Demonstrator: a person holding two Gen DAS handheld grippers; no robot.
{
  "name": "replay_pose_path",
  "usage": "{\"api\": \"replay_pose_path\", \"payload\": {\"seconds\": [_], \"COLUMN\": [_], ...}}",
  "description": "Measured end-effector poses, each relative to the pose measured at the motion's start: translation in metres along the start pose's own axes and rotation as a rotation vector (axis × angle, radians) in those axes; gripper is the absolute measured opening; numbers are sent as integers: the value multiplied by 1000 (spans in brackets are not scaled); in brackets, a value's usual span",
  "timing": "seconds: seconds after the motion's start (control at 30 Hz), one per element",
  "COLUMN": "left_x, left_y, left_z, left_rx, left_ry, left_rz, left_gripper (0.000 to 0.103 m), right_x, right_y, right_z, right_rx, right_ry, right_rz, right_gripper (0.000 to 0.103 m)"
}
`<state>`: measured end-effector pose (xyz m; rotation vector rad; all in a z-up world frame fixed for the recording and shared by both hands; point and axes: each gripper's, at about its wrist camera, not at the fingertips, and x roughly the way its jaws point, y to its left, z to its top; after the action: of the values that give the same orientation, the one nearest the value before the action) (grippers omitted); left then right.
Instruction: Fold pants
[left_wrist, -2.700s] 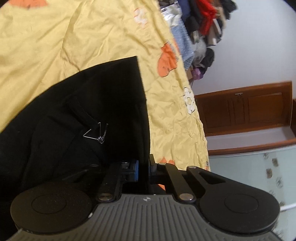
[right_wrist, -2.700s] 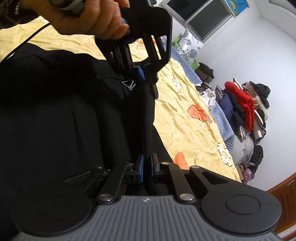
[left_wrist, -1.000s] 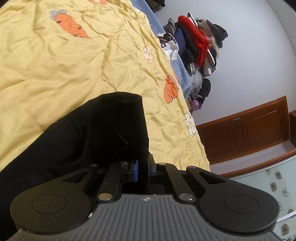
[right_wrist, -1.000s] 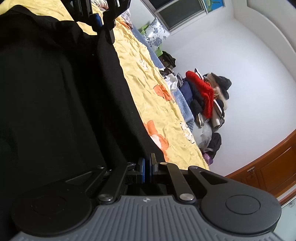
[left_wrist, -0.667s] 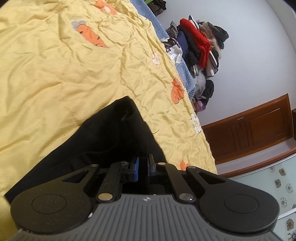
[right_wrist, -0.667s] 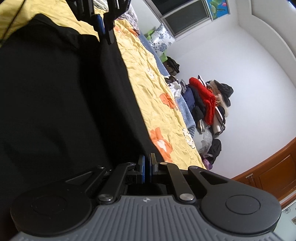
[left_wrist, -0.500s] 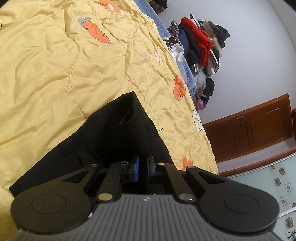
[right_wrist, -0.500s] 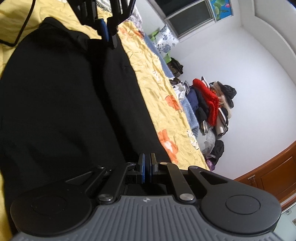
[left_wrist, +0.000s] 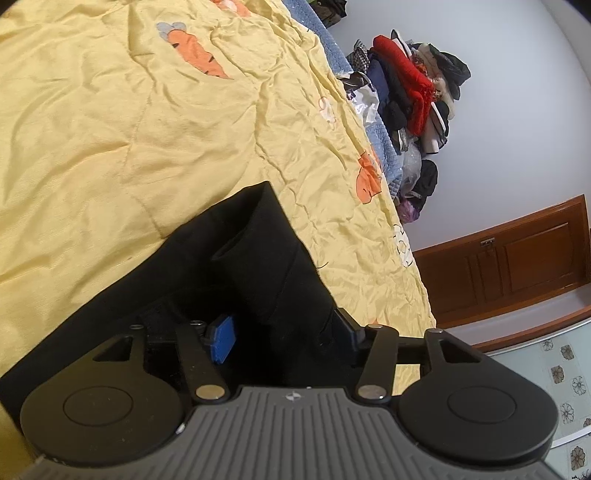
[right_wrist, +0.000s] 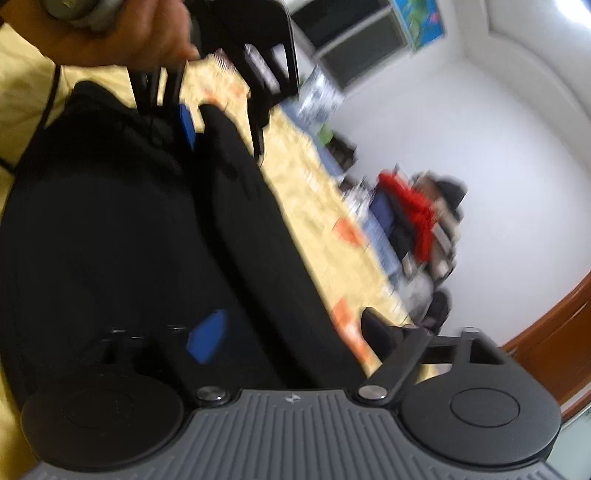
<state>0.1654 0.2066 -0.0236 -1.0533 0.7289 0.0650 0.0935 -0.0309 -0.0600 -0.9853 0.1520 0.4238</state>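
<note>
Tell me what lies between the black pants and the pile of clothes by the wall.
In the left wrist view, only wrinkled yellow bedspread with carrot prints separates the black pants from the clothes pile.

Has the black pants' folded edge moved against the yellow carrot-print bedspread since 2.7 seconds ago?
Yes. In the left wrist view the black pants have come down from hanging raised and lie flat on the yellow carrot-print bedspread, nearer the camera.

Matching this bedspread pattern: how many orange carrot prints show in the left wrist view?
3: one at upper left, one cut off by the top edge, one near the bed's right edge. The black pants may hide others.
</note>
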Motion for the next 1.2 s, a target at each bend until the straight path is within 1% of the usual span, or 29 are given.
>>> {"api": "replay_pose_path", "payload": {"seconds": [0.03, 0.07, 0.1, 0.13, 0.17, 0.2, 0.27, 0.3, 0.37, 0.47, 0.5, 0.53, 0.57, 0.6, 0.63, 0.67, 0.7, 0.73, 0.77, 1.0, 1.2], "left_x": [1, 0, 0, 0, 0, -2, -6, -8, -11, -14, -15, -16, -17, -18, -20, -21, -21, -21, -21, -29, -50], "left_y": [-2, -5, -9, -12, -16, -18, -22, -23, -26, -28, -28, -27, -27, -26, -26, -26, -26, -25, -25, -12, -1], "left_z": [0, 0, 0, 0, 0, 0, 0, 0, 0, 0, 0, 0, 0, -1, -1, -2, -1, -2, -2, -5, -18], "left_rx": [-2, 1, 13, 30, 37, 39, 47, 53, 60, 63, 61, 59, 58, 63, 69, 76, 83, 86, 88, 92, 151], "left_ry": [1, 0, -2, 2, -1, -7, -23, -29, -39, -39, -41, -40, -39, -44, -52, -57, -59, -60, -59, -61, -65], "left_rz": [-13, -34, -59, -84, -102, -116, -150, -163, -179, -194, -195, -198, -203, -203, -197, -193, -190, -186, -182, -154, -111], "left_gripper": [57, 48, 39, 21, 14, 14, 6, 6, 6, 6, 6, 5, 5, 5, 5, 5, 5, 5, 5, 5, 5], "right_x": [1, 2, 3, 4, 6, 9, 12, 14, 22, 40, 45, 52, 56, 61, 64, 68, 70, 72, 71, 43, 12], "right_y": [0, -1, -2, -4, -6, -8, -8, -8, -10, -13, -16, -20, -22, -26, -27, -31, -33, -34, -34, -15, 0], "right_z": [2, 4, 5, 7, 8, 10, 14, 15, 18, 18, 18, 17, 19, 18, 17, 16, 15, 14, 13, 16, 19], "right_rx": [-9, -5, 9, 25, 39, 52, 65, 69, 83, 101, 112, 126, 138, 152, 166, 179, 184, 184, 181, 103, 53], "right_ry": [-3, 1, -2, -7, -8, -6, -16, -24, -26, 6, 14, 31, 44, 58, 72, 81, 88, 91, 88, 60, 44], "right_rz": [-5, -6, -10, -12, -8, -2, -17, -26, -15, 1, 3, 15, 21, 17, 18, 23, 27, 28, 28, 39, 79], "right_gripper": [83, 83, 83, 83, 83, 83, 83, 83, 83, 82, 80, 76, 59, 45, 40, 28, 21, 16, 9, 7, 7]}}
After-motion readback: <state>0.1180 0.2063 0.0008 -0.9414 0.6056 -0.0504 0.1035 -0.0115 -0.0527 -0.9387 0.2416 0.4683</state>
